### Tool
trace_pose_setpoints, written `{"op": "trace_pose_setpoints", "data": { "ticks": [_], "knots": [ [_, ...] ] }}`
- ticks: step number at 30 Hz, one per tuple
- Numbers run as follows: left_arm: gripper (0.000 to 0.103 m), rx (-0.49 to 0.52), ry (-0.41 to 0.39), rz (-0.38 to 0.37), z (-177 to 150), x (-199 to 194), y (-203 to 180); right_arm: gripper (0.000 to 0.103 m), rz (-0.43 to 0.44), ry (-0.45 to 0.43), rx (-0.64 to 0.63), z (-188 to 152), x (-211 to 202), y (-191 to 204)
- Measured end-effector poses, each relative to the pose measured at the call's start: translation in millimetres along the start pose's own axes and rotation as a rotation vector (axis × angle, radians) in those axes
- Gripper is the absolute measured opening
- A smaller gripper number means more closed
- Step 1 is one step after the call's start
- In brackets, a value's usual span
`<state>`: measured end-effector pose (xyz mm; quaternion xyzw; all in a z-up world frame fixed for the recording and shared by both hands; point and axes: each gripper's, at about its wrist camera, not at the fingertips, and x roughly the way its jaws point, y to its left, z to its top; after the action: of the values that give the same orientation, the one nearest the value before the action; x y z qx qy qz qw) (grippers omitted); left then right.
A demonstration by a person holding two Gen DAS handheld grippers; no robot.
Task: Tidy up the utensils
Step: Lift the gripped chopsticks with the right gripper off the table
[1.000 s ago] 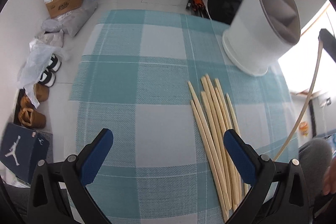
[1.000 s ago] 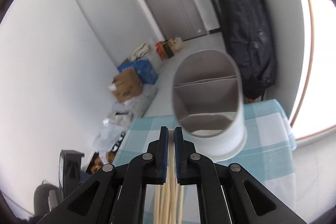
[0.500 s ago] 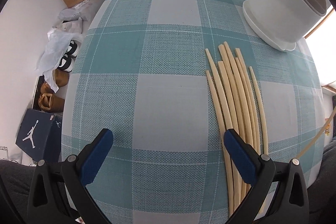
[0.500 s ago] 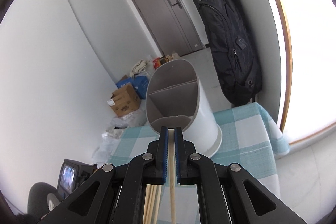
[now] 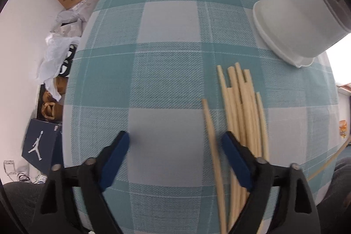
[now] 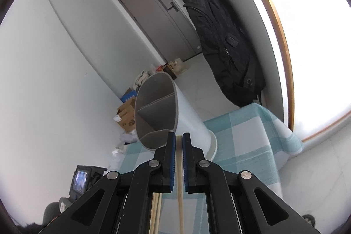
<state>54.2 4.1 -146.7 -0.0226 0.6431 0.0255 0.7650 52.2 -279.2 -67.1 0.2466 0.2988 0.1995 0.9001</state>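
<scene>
While closing, left hand-held gripper (image 5: 175, 147) straddles one chopstick (image 5: 211, 137), bundle (image 5: 243, 106) beside

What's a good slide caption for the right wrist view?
Right hand-held gripper clamps one chopstick, aiming at the divided white utensil holder on the checked tablecloth.

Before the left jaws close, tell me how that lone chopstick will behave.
The lone chopstick looks stiff, thin and light. It tapers, so it would probably roll in a curve or skid on the checked tablecloth if nudged. Lying apart from the pile, it may pivot as the closing jaws meet it.
</scene>
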Motion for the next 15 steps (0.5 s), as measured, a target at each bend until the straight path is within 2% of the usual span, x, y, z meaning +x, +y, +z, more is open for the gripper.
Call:
{"op": "trace_pose_setpoints", "data": {
  "ticks": [5, 7, 9, 15],
  "knots": [
    [0.039, 0.041, -0.016, -0.031, 7.4, -3.3, -6.5, 0.005, 0.002, 0.004, 0.024, 1.5, -0.3, -6.7],
    [0.016, 0.053, -0.034, -0.039, 8.5, -3.9, -8.1, 0.005, -0.005, 0.008, 0.019, 0.4, -1.1, -6.7],
    [0.003, 0.057, -0.046, -0.059, 9.5, -2.8, -7.5, 0.005, -0.008, 0.009, 0.019, -0.8, -3.0, -6.2],
    [0.001, 0.046, -0.104, -0.115, 10.8, -5.7, -7.4, 0.006, -0.049, -0.006, -0.023, -4.9, -9.1, -0.2]
  ]
}}
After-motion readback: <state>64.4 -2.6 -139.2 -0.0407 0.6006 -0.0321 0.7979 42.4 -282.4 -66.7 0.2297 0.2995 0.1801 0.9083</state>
